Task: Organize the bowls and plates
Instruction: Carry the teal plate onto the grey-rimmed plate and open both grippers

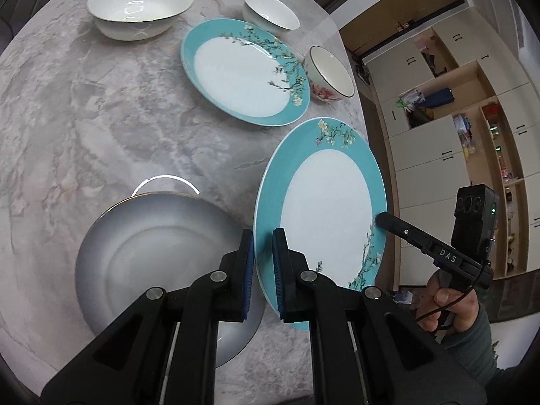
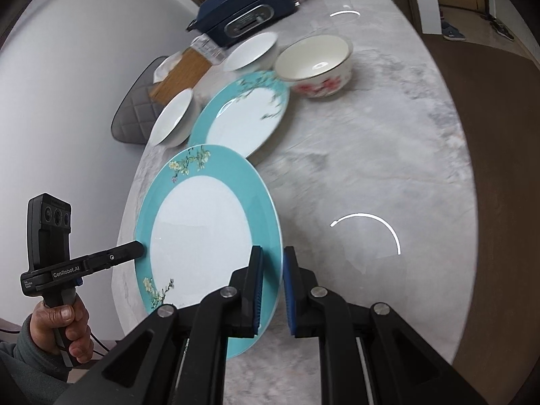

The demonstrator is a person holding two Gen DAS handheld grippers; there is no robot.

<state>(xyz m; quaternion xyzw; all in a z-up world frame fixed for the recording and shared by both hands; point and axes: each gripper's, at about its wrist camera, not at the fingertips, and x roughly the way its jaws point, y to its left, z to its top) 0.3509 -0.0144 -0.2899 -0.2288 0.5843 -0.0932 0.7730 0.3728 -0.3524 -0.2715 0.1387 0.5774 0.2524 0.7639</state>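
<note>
Both grippers clamp one teal-rimmed plate (image 1: 324, 209) by opposite sides of its rim, and it hangs tilted above the marble table (image 1: 101, 118), clear of the surface. The left gripper (image 1: 263, 270) has its blue pads shut on the plate's left edge; the right gripper (image 2: 271, 287) pinches the right edge in the same way. In the left wrist view a hand (image 1: 449, 303) in a grey-green sleeve holds the right gripper's handle.

A second teal plate (image 1: 244, 72) lies flat further in on the table, toward the far edge. Just beside it, by the table's right edge, stands a flowered bowl (image 1: 329, 74), with a small white bowl (image 1: 270, 11) behind and a large white bowl (image 1: 141, 6) off to the far left. Near the front edge sits a grey plate (image 1: 162, 249), below the left gripper. A dark blue appliance (image 2: 246, 10) stands at the far end.
</note>
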